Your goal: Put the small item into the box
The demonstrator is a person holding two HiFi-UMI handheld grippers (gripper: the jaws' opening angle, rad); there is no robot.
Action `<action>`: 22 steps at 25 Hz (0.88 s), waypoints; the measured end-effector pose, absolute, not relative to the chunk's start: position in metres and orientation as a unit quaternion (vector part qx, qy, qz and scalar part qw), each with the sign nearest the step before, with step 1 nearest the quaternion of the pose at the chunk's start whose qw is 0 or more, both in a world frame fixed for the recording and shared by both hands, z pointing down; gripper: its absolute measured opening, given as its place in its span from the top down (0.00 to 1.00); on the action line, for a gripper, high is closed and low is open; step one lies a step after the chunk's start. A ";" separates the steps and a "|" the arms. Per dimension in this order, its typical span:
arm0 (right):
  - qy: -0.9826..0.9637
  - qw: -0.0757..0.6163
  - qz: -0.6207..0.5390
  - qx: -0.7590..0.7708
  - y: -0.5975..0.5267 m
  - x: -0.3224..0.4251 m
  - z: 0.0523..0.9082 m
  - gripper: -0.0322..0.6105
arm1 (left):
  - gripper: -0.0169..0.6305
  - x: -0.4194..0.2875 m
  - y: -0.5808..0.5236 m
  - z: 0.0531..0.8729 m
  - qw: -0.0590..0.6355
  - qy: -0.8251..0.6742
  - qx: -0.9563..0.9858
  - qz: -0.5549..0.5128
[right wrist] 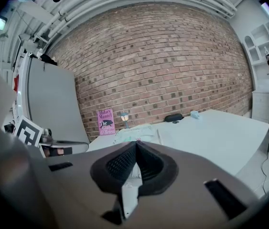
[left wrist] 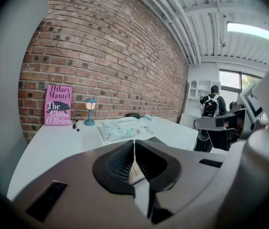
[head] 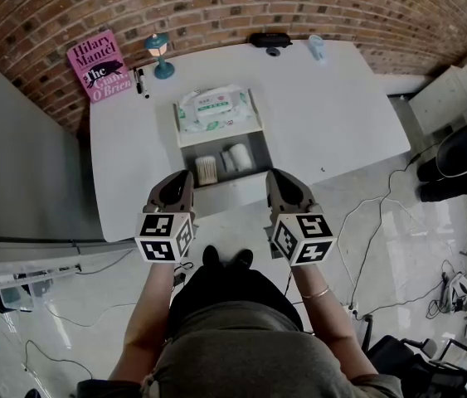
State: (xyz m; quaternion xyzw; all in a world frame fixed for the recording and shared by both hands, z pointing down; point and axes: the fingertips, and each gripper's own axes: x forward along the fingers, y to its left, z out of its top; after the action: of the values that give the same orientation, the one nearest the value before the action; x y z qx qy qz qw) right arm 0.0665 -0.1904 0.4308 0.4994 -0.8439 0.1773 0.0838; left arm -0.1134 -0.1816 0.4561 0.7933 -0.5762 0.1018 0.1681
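A white open box [head: 231, 194] lies in the middle of the white table [head: 341, 114]. Its far compartment holds a wet-wipes pack [head: 213, 106]; its near one holds a tub of cotton swabs [head: 206, 169] and a white roll [head: 238, 156]. My left gripper [head: 182, 175] hovers at the table's front edge, just left of the box's near end, jaws shut and empty [left wrist: 134, 142]. My right gripper [head: 276, 174] hangs level with it just right of the box, jaws shut on nothing [right wrist: 136, 143]. Small loose items lie at the table's back: a pale blue piece [head: 316, 46] and two markers [head: 140, 81].
Along the brick wall stand a pink book [head: 99, 65], a small teal lamp [head: 160, 55] and a black pouch [head: 269, 39]. A grey cabinet [head: 17, 164] flanks the table's left. Cables [head: 382, 214] trail on the floor at right. A person with a backpack [left wrist: 211, 106] stands far off.
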 end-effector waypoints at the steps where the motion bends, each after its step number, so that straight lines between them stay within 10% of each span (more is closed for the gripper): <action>1: -0.845 0.083 0.176 0.499 -0.190 0.066 0.430 0.95 | 0.93 -0.113 -0.182 0.456 0.168 -0.576 0.793 0.102; 22: -0.844 0.090 0.194 0.492 -0.192 0.061 0.442 0.95 | 0.93 -0.110 -0.188 0.455 0.168 -0.574 0.795 0.099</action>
State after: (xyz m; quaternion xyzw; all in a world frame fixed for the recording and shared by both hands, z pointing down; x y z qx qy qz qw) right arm 0.0610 -0.1920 0.4416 0.4918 -0.8440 0.1944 0.0896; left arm -0.1096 -0.1876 0.4549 0.7953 -0.5741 0.0991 0.1677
